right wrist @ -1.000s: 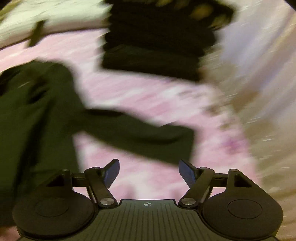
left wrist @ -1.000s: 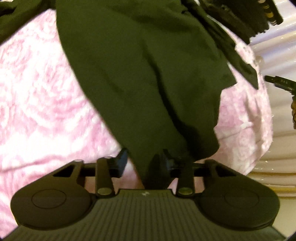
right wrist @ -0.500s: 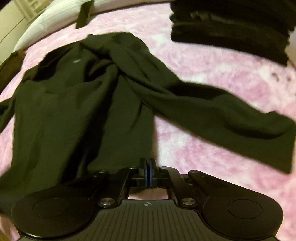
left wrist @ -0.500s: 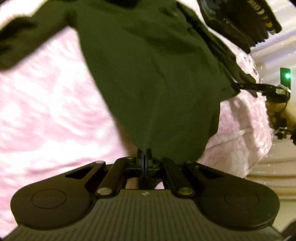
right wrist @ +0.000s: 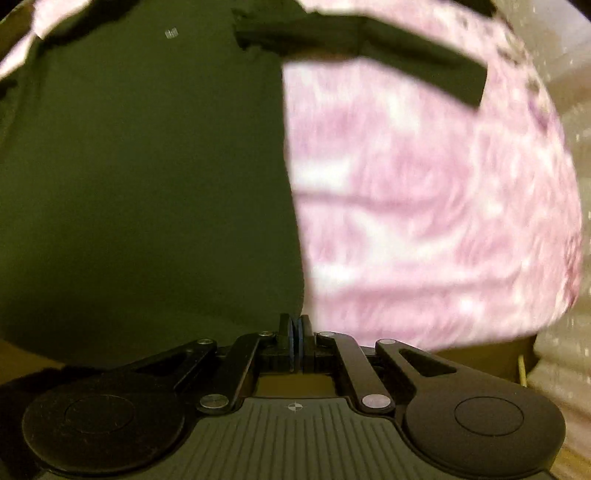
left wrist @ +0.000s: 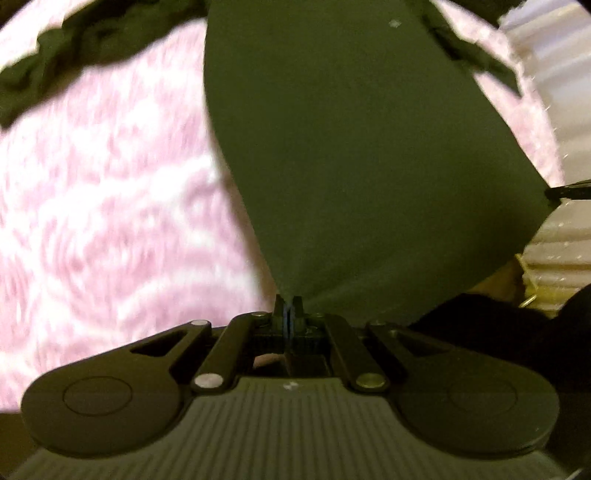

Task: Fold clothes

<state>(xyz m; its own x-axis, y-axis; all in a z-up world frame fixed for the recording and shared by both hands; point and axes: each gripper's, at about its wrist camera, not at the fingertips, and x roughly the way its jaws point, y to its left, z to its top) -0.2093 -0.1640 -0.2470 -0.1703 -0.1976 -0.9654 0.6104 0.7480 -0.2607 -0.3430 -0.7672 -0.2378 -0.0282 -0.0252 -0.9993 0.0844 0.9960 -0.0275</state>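
Observation:
A dark green long-sleeved shirt is stretched taut over a pink and white blanket. My left gripper is shut on the shirt's bottom left corner. In the right wrist view the same shirt fills the left half, and my right gripper is shut on its bottom right corner. One sleeve lies out to the right on the blanket; the other sleeve trails to the upper left. A small white mark shows near the shirt's top.
The blanket's edge drops off at the right, with a pale ribbed surface beyond it. The tip of the other gripper pokes in at the far right of the left wrist view. A dark mass sits low at the right.
Both grippers closed on the shirt's bottom corners and pulled the hem toward me, spreading the body flat and taut. The stack of dark folded clothes has left both views.

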